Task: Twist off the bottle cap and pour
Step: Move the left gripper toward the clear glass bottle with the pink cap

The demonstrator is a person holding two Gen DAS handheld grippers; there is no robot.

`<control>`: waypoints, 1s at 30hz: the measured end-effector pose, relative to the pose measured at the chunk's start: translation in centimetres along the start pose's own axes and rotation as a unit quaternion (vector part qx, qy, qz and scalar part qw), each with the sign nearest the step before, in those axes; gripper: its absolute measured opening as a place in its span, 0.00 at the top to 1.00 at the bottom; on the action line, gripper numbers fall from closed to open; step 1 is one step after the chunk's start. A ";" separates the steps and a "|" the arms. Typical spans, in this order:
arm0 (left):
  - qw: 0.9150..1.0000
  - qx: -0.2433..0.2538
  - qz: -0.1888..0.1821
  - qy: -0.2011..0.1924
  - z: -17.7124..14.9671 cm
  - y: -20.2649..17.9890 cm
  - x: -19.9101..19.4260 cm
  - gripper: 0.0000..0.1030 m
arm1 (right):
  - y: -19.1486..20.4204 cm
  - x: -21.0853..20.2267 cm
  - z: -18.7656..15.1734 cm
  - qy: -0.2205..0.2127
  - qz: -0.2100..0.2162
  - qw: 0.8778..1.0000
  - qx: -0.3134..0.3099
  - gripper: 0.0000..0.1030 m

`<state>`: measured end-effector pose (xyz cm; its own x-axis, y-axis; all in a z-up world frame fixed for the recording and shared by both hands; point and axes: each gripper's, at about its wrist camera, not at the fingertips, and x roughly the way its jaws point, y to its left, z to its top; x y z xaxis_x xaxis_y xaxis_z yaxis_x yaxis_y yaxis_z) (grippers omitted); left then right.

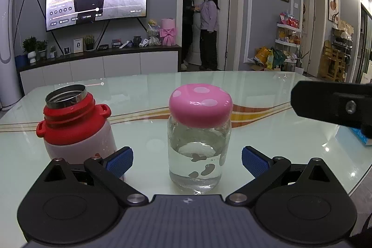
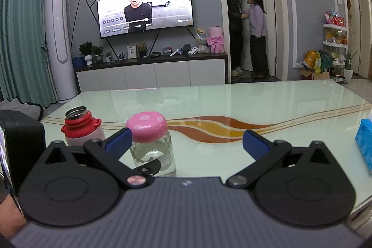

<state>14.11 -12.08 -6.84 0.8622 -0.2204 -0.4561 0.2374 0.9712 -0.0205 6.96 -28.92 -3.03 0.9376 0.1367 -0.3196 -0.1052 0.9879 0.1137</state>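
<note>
A clear glass bottle, part full of water, stands on the glass table with a pink spotted mushroom cap on it. My left gripper is open, its blue pads either side of the bottle and not touching it. An open-mouthed red and white flask stands to the left. In the right wrist view the bottle, its pink cap and the flask sit left of centre. My right gripper is open and empty, right of the bottle.
A blue box lies at the table's right edge. A black part of the right gripper shows at the right of the left wrist view. Beyond the table are a TV cabinet and two people in a doorway.
</note>
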 end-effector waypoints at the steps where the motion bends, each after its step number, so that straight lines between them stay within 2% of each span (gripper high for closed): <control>1: 1.000 0.000 0.000 0.000 0.0 0.0 0.1 0.02 | 0.0 0.0 0.0 0.000 0.000 1.000 0.000 0.00; 30: 1.000 -0.001 -0.006 0.000 0.1 0.1 2.3 0.03 | -0.5 0.8 0.4 0.011 -0.004 1.000 0.002 0.00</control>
<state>16.14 -12.53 -7.78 0.8588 -0.2326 -0.4566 0.2471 0.9686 -0.0286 7.86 -29.35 -2.92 0.9310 0.1295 -0.3413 -0.0957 0.9889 0.1140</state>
